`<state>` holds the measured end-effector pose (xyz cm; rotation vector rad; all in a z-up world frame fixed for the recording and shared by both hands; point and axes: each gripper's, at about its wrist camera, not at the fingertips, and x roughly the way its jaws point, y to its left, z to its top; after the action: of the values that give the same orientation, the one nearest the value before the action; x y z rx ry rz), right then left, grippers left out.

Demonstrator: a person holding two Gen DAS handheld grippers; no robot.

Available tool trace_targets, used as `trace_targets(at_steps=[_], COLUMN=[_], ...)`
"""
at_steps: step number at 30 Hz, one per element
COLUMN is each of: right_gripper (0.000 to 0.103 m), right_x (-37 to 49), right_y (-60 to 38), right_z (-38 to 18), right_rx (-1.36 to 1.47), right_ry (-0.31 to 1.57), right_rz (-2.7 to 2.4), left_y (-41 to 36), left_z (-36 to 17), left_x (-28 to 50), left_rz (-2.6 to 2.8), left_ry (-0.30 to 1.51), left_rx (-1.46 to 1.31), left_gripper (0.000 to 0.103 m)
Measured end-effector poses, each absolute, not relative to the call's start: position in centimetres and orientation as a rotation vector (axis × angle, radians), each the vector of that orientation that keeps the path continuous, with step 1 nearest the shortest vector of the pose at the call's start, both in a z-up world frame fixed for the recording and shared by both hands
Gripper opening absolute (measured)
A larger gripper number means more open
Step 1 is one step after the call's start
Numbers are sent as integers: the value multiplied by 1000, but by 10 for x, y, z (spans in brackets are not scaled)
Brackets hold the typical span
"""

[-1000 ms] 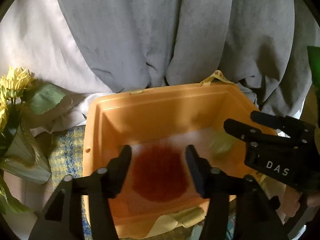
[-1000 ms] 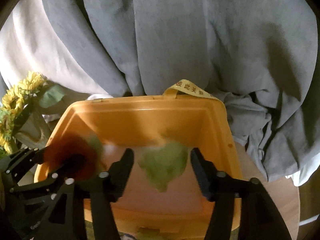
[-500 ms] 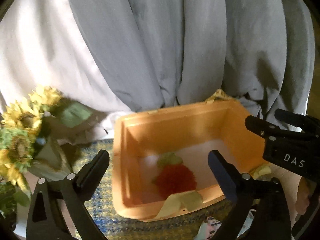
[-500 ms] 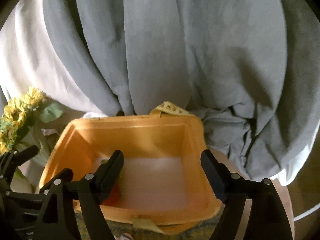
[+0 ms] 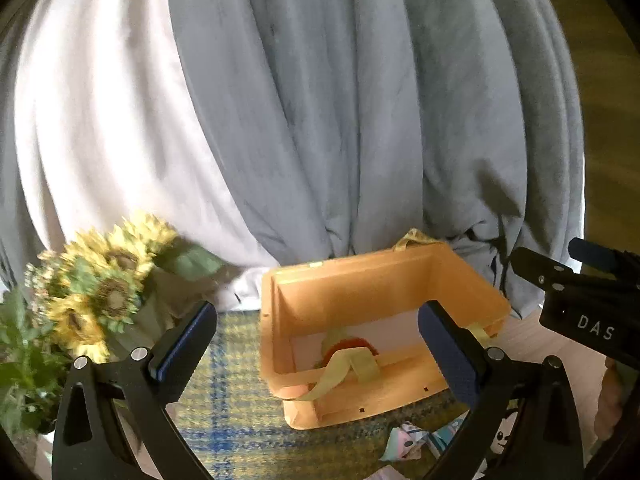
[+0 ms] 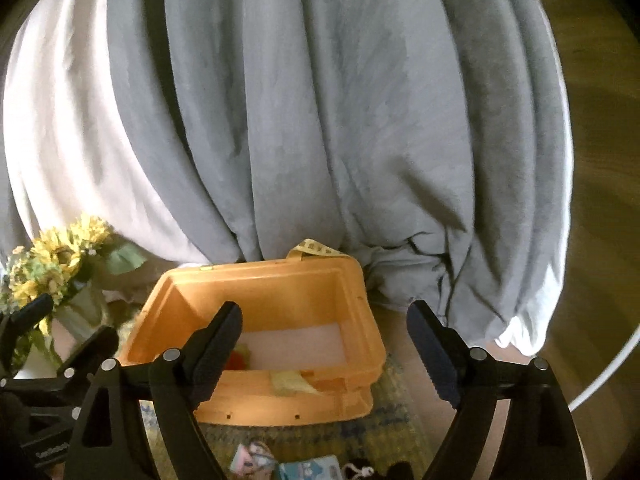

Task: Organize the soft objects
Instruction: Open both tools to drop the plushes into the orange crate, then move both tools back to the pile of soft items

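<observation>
An orange plastic bin (image 5: 384, 280) stands on a plaid cloth; it also shows in the right wrist view (image 6: 260, 288). Inside it lie a red fuzzy soft ball (image 5: 352, 346) and a green soft piece (image 5: 334, 336); the red ball peeks out beside my right finger (image 6: 236, 360). My left gripper (image 5: 316, 348) is open and empty, raised in front of the bin. My right gripper (image 6: 324, 348) is open and empty, also raised before the bin. Small soft items (image 5: 404, 438) lie on the cloth in front of the bin, also seen in the right wrist view (image 6: 256, 460).
A bunch of sunflowers (image 5: 100, 292) stands left of the bin. Grey and white fabric (image 5: 320, 120) hangs behind it. A yellow-green strap (image 5: 344, 368) drapes over the bin's front rim. The plaid cloth (image 5: 228, 400) covers the surface.
Both grippers let go of the red and green soft items into the bin, opened wide, and pulled back and up away from it.
</observation>
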<state>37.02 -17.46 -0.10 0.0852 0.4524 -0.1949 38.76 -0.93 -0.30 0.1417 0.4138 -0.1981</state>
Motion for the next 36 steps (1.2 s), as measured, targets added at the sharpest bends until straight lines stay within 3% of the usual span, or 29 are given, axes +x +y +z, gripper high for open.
trace_targets(at_steps=[15, 29, 36], right_gripper=[85, 85, 85], right_x=[272, 222, 213], right_y=[-160, -156, -153], right_z=[-5, -38, -64], right_rx=[96, 176, 214], right_ry=[349, 415, 482], right_rz=[-247, -315, -329], left_y=[6, 13, 17], left_z=[0, -29, -60], left_x=[296, 254, 254], left_rz=[-191, -243, -283], left_ry=[318, 360, 468], left_rx=[142, 167, 163], left_gripper=[103, 103, 102])
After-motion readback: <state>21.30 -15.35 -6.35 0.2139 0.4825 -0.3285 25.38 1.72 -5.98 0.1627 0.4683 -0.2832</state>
